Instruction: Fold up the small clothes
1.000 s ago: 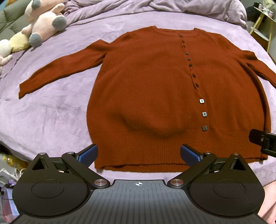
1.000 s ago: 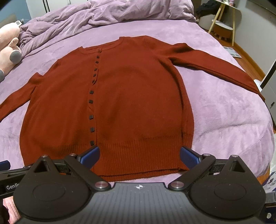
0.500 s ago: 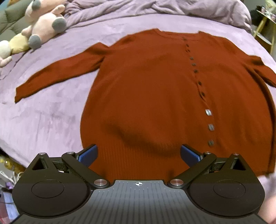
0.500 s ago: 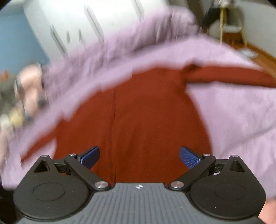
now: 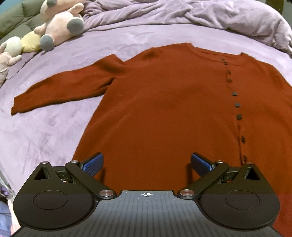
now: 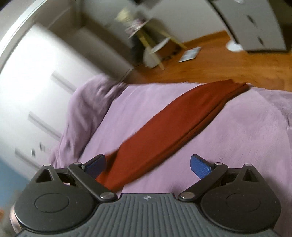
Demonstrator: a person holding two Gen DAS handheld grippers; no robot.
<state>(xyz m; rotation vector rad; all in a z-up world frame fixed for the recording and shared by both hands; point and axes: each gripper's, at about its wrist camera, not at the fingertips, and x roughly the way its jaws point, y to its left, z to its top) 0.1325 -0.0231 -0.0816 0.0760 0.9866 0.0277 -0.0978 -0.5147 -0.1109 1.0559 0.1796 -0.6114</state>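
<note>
A rust-red buttoned cardigan (image 5: 164, 109) lies flat, front up, on a purple bed cover (image 5: 45, 131). Its left sleeve (image 5: 60, 91) stretches out to the left. My left gripper (image 5: 147, 164) is open and empty, low over the cardigan's lower body. In the right wrist view the cardigan's right sleeve (image 6: 164, 127) runs diagonally across the cover (image 6: 237, 131) toward the bed's edge. My right gripper (image 6: 147, 165) is open and empty just above the near part of that sleeve. This view is blurred.
Plush toys (image 5: 54, 27) lie at the back left of the bed. A rumpled purple duvet (image 5: 200, 16) is heaped along the back. Beyond the bed edge are a wooden floor (image 6: 228, 63), a small stool (image 6: 146, 42) and white wardrobe doors (image 6: 36, 82).
My left gripper has moved forward and lower over the cardigan's body. My right gripper has swung right, from facing the whole cardigan to facing the right sleeve and the bed edge.
</note>
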